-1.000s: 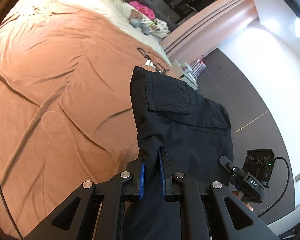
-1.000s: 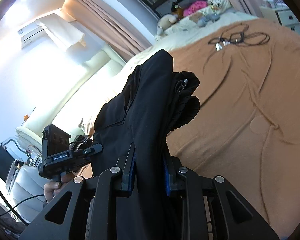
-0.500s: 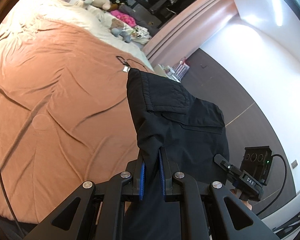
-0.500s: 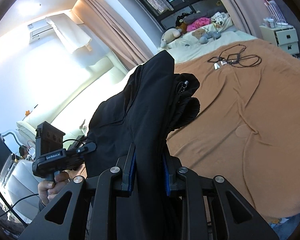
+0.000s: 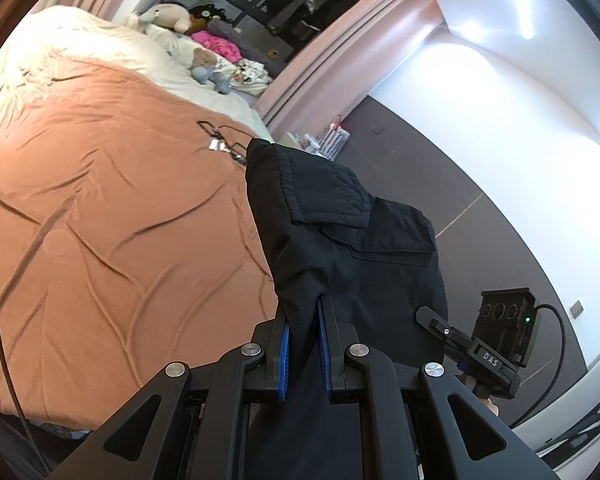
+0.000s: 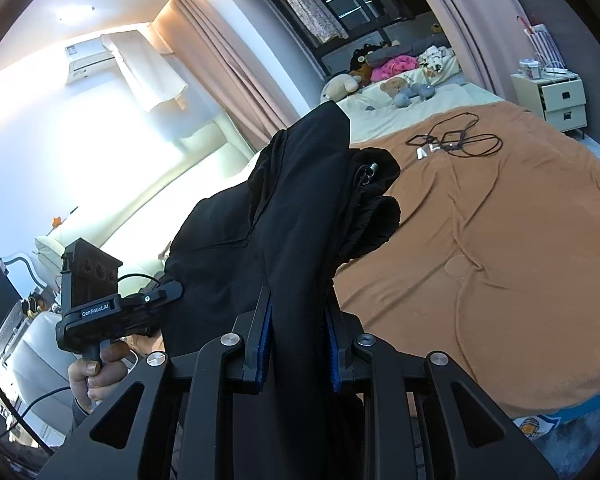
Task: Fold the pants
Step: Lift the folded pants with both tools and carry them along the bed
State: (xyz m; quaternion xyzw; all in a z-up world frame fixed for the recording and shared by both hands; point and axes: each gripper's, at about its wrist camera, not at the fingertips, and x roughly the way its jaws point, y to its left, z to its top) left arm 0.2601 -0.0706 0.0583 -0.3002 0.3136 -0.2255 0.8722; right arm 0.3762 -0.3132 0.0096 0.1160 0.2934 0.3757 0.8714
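Left tool [image 5: 303, 332] and right tool [image 6: 296, 320] are each clamped on an edge of the black fabric pants [image 5: 352, 264], which hang bunched in the air above the orange-brown blanketed bed [image 5: 100, 220] ahead. No fold shows; spreading and folding remain. No containers hold anything visible.

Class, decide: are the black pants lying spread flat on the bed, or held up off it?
Held up. The black pants hang bunched, clamped in both the right hand-held gripper and the left hand-held gripper.
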